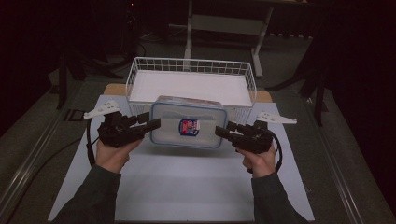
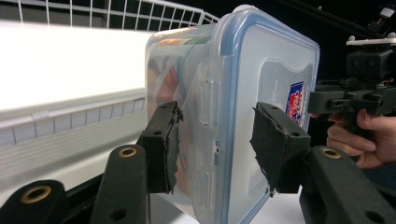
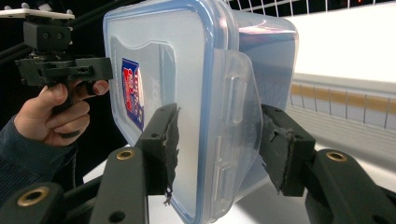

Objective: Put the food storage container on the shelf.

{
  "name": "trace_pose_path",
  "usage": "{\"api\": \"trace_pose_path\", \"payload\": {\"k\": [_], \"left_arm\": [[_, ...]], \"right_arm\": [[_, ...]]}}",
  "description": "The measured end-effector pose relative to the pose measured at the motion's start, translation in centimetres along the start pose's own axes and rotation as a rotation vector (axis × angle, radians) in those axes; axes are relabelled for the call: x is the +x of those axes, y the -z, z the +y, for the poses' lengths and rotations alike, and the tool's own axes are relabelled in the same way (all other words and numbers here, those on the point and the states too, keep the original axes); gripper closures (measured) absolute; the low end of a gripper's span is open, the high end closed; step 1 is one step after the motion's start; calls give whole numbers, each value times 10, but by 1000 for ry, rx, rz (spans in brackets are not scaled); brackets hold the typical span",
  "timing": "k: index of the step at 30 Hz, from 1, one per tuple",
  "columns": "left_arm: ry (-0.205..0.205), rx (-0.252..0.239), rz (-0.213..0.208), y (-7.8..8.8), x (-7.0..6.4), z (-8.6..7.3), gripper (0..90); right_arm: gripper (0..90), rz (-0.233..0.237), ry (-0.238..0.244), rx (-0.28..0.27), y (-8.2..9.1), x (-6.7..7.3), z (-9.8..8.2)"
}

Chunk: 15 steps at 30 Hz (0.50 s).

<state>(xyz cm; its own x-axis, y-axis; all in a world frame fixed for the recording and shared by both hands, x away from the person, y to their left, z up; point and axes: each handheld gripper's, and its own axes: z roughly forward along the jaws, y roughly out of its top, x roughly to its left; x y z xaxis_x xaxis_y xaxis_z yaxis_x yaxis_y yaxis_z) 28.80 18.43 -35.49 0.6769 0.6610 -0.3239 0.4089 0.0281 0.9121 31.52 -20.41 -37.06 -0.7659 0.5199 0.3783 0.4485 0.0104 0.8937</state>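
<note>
Together, left tongs (image 1: 154,124) and right tongs (image 1: 221,132) half-closed, each clamping opposite ends of lidded plastic container (image 1: 188,122)

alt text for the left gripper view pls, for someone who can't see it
A clear plastic container with a blue-rimmed lid stands on edge between the left gripper's two black jaws, its side latch in the gap; whether the pads touch it is hard to tell. A white wire basket lies behind, and the right gripper, held in a hand, meets the container's far end.

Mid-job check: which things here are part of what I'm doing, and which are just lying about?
In play: lidded container, left gripper, right gripper, probably the wire basket behind it.

Lying about: white mat, metal stand at the back.
</note>
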Motion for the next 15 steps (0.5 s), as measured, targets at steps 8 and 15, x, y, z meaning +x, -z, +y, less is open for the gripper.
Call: {"api": "trace_pose_path", "payload": {"k": [8, 15], "left_arm": [[-12, -19, -2, 0, 1, 16, 521], [-8, -56, -10, -1, 6, 23, 520]], "right_arm": [[496, 3, 17, -27, 0, 0, 14], [503, 11, 40, -54, -2, -1, 28]]}}
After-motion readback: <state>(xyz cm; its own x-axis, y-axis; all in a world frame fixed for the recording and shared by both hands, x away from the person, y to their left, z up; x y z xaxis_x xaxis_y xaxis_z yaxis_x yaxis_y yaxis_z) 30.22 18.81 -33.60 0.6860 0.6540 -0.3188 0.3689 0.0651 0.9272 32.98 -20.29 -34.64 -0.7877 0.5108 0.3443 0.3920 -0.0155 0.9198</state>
